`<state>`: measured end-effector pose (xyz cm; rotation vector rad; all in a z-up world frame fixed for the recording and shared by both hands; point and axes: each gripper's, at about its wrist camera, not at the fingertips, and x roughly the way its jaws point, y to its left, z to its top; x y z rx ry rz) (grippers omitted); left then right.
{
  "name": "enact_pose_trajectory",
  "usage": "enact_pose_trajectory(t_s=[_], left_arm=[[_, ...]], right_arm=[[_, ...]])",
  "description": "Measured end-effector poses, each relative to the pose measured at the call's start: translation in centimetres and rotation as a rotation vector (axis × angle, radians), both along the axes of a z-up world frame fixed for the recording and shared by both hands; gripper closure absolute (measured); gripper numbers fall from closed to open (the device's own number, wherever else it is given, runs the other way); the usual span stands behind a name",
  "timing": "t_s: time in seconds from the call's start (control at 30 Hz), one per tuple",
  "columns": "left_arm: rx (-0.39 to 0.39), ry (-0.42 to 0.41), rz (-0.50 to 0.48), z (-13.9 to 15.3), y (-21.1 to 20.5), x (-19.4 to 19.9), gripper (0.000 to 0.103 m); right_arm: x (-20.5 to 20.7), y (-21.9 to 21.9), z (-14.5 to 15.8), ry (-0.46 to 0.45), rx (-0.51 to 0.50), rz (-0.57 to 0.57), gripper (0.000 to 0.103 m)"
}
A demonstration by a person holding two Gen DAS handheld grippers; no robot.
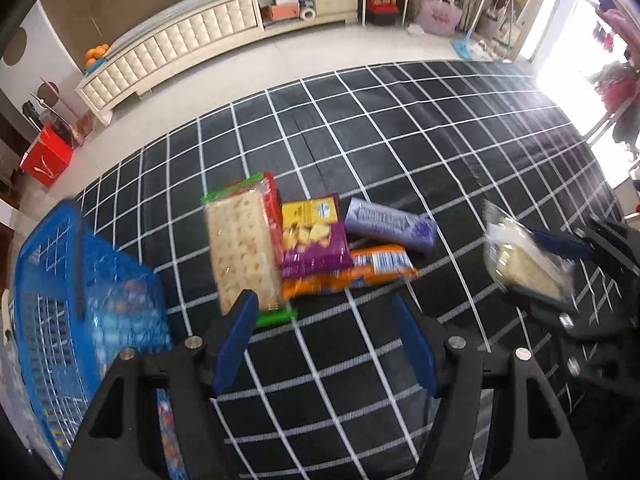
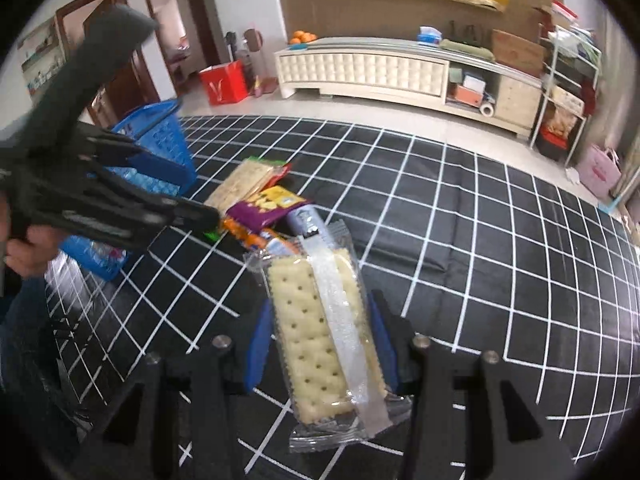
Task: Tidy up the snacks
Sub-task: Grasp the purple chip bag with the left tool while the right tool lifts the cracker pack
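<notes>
Jaws: we see the left gripper (image 1: 326, 344) spread wide, holding nothing, above the grid mat (image 1: 400, 140) | right gripper (image 2: 320, 344) pinching a clear cracker pack (image 2: 316, 332) by its sides | blue basket (image 1: 52, 300) left of the snack pile (image 1: 312, 240) on the mat.

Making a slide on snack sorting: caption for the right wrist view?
Right gripper holds a clear cracker pack above the grid mat, snack pile and blue basket ahead.
</notes>
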<state>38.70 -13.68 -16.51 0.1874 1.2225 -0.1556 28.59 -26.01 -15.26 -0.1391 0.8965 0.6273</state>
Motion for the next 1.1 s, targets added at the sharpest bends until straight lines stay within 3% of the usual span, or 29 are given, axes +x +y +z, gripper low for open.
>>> enact_pose_trajectory(t_s=[0.1, 0.23, 0.47, 0.5, 0.53, 0.6, 0.83, 1.1], left_arm=[[0.007, 0.041, -0.001, -1.3, -0.7, 2.1, 0.036], [0.071, 0.081, 0.015, -3.6, -1.1, 4.6, 0.036], [0.058, 0.137, 0.068, -6.5, -0.2, 6.8, 0.036], [0.056, 0.145, 0.074, -6.9, -0.1, 6.9, 0.038], [0.056, 0.14, 0.075, -7.1, -0.1, 6.8, 0.053], [0.051, 0.138, 0.078, -7.4, 0.0, 6.6, 0.058], [0.023, 0.053, 0.068, -4.7, -0.1, 3.4, 0.059], [-0.045, -0.088, 0.02, 3.1, 1.5, -2.1, 0.059]], right_arm=[[0.4, -0.4, 0.2, 0.011, 0.028, -0.026, 0.052], [0.4, -0.9, 0.4, 0.014, 0.045, -0.032, 0.052], [0.4, -1.0, 0.5, 0.018, 0.061, -0.029, 0.052], [0.4, -1.0, 0.5, 0.019, 0.06, -0.031, 0.052], [0.4, -1.0, 0.4, 0.02, 0.06, -0.033, 0.052], [0.5, -1.2, 0.4, 0.022, 0.061, -0.04, 0.052], [0.5, -1.4, 0.6, 0.036, 0.065, -0.074, 0.052], [-1.1, 1.0, 3.8, 0.007, 0.064, -0.08, 0.052]])
